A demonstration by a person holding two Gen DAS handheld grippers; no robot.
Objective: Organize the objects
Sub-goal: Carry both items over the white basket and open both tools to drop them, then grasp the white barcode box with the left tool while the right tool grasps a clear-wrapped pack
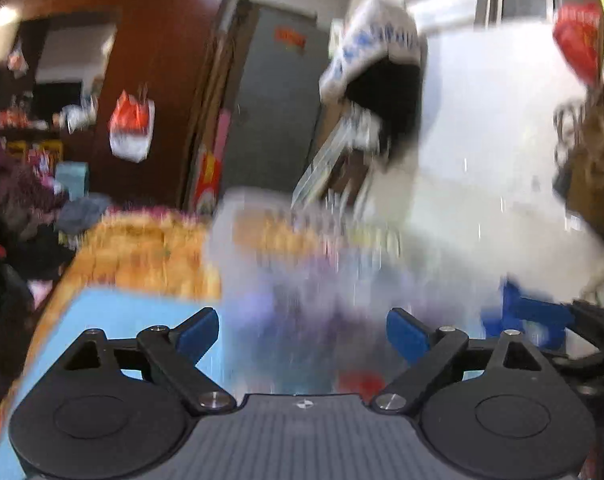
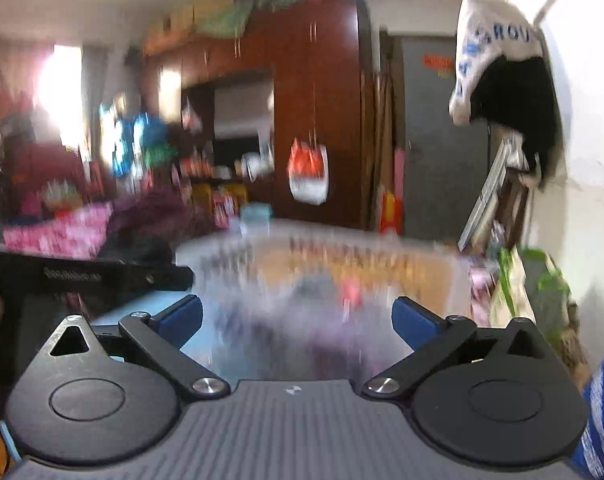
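Note:
Both views are heavily blurred by motion. My left gripper [image 1: 302,334] is open and empty above a clear plastic box [image 1: 313,264] that sits on a table with a blue mat [image 1: 122,312]. Blurred small items lie inside the box, among them something red [image 1: 359,384]. My right gripper [image 2: 298,322] is open and empty over the same clear box [image 2: 321,280]; a grey lump [image 2: 313,284] and a pink-red item [image 2: 351,292] show inside it. The right gripper also shows at the right edge of the left wrist view [image 1: 541,316].
A patterned orange cloth [image 1: 142,252] covers the table beyond the mat. A brown wardrobe [image 2: 317,100] with a hanging red-and-white bag [image 2: 307,172] stands behind. A grey door [image 2: 437,140], a white wall [image 1: 501,140] with hung clothing [image 1: 381,64] and leaning boards [image 2: 489,204] are to the right.

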